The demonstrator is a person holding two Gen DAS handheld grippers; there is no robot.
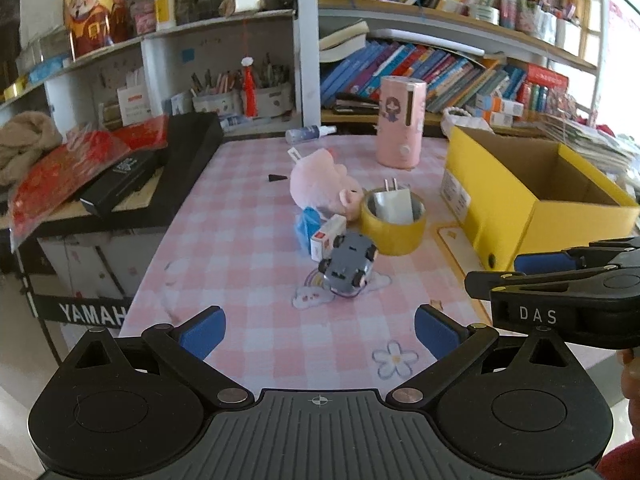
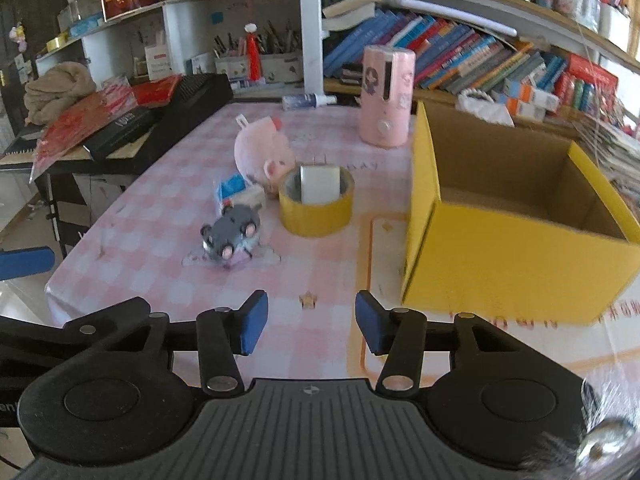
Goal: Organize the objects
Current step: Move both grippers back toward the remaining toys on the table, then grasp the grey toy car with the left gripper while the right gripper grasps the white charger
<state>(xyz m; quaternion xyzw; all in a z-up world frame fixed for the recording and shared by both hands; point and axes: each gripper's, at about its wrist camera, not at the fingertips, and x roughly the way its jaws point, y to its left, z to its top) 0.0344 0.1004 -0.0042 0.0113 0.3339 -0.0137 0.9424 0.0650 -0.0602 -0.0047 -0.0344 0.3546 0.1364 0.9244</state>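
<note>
Cardboard, yellow outside and raw brown within, forms the open box (image 2: 516, 216) right of the right gripper (image 2: 312, 320), whose blue pads stand narrowed with nothing between them. Ahead of the left gripper (image 1: 320, 332) (jaws spread wide, empty) lie a blocky grey toy car (image 1: 348, 264), a glossy yellow tape roll (image 1: 394, 224) ringing a white charger (image 1: 394, 204), and a soft pink plush (image 1: 320, 180).

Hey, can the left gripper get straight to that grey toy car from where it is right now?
Probably yes. The left gripper stands open with bare tablecloth between it and the grey toy car.
</note>
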